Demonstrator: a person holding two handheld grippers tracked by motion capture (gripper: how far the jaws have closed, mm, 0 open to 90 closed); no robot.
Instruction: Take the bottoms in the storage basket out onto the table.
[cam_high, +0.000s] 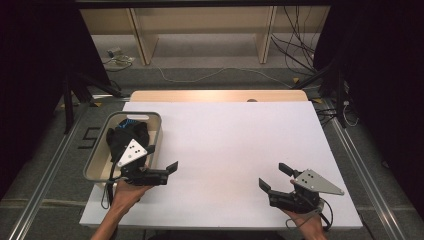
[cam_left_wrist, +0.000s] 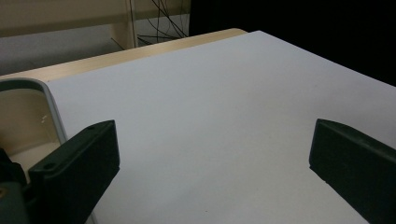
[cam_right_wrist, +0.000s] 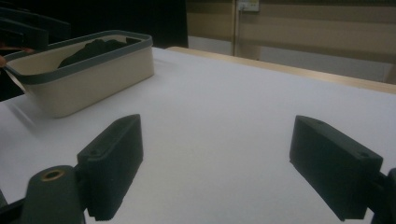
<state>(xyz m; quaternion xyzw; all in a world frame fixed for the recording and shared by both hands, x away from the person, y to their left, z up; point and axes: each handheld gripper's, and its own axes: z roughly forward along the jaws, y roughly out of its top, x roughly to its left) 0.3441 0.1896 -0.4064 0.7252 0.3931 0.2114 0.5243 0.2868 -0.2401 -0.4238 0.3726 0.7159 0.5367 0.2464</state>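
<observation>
Meanwhile, poised low over the white table (cam_high: 225, 150), left gripper (cam_high: 162, 159) and right gripper (cam_high: 271, 176), jaws spread wide and empty, apparently readied for the dark bundled item (cam_high: 125, 136) lying inside the beige bin (cam_high: 155, 131) at the near left edge.

The left gripper (cam_high: 161, 159) is held low in the person's left hand (cam_high: 131, 188), its two black jaws spread wide with nothing between the fingertips. The right gripper (cam_high: 274, 176), gripped by the right hand (cam_high: 306, 220), is likewise splayed, both jaws well apart and empty between them, pointing up and to the left in the high view
</observation>
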